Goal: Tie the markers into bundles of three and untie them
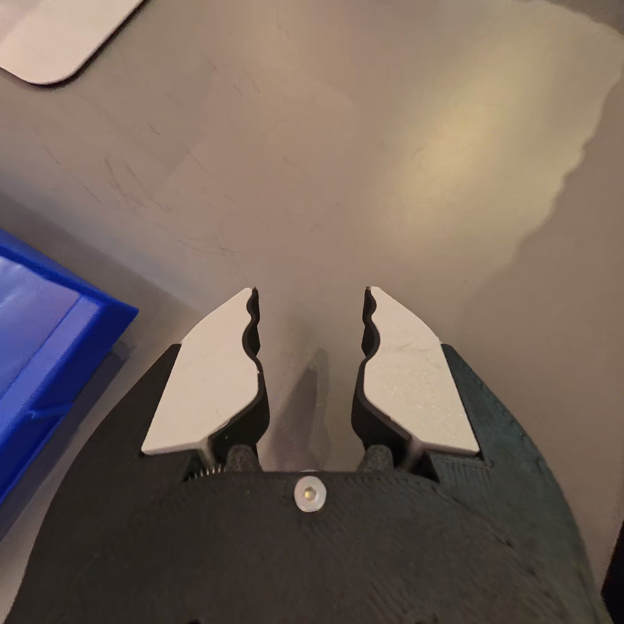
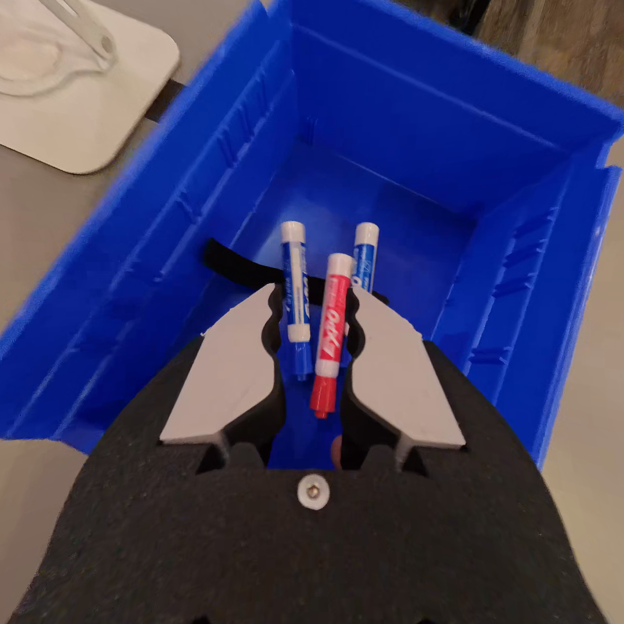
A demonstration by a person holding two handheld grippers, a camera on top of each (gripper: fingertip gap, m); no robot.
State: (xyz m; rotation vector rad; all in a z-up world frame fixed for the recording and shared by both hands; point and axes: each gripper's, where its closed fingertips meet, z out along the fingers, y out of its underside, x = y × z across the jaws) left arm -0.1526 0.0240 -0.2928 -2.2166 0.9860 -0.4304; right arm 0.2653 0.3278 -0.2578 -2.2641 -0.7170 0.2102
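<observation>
In the right wrist view, three markers lie side by side on the floor of a blue bin: a blue marker, a red marker and a second blue marker. A black strap lies across under them. My right gripper is open and hovers just above them. The left blue marker and the red one show between its fingers, and the right fingertip hides part of the second blue marker. My left gripper is open and empty over the bare grey table.
The blue bin's corner sits to the left of my left gripper. A white rounded base plate lies on the table beyond the bin; it also shows in the left wrist view. The bin walls stand high around the markers. One gripper's finger ends stand about 55 cm off the other's. The white rounded base plate is closer to my right gripper, around 25 cm from its tips; the left tips are 40 cm off.
</observation>
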